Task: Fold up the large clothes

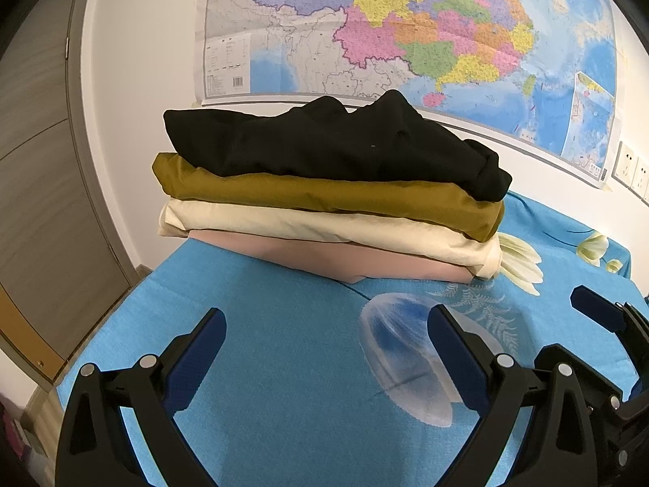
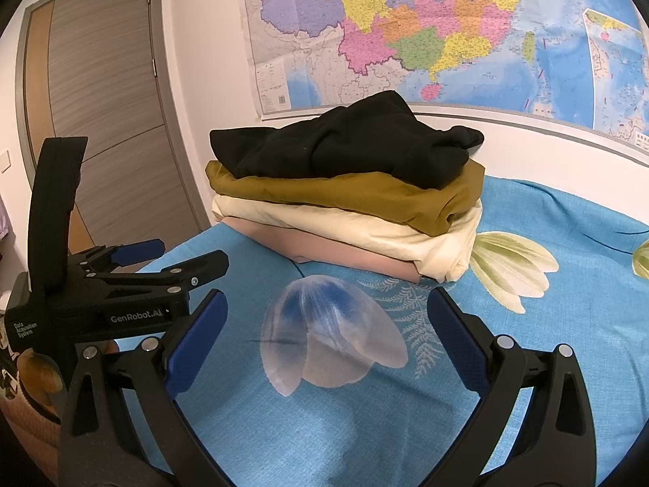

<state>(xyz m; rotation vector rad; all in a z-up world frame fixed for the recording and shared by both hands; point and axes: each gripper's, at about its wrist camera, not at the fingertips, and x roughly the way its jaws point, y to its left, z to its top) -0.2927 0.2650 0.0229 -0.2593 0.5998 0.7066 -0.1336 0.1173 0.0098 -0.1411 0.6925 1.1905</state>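
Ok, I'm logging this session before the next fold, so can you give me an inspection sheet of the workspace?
Surface: blue floral sheet, flat, bare in front of the stack.
Job's things: four folded garments stacked: black garment on top and rumpled, then olive garment, cream garment, pink garment at the bottom.
Clutter: nothing seen on the sheet.
Grippers: left gripper and right gripper both open, holding nothing, hovering short of the stack.
Cables: nothing seen.
Surroundings: wall map, door, wall sockets.
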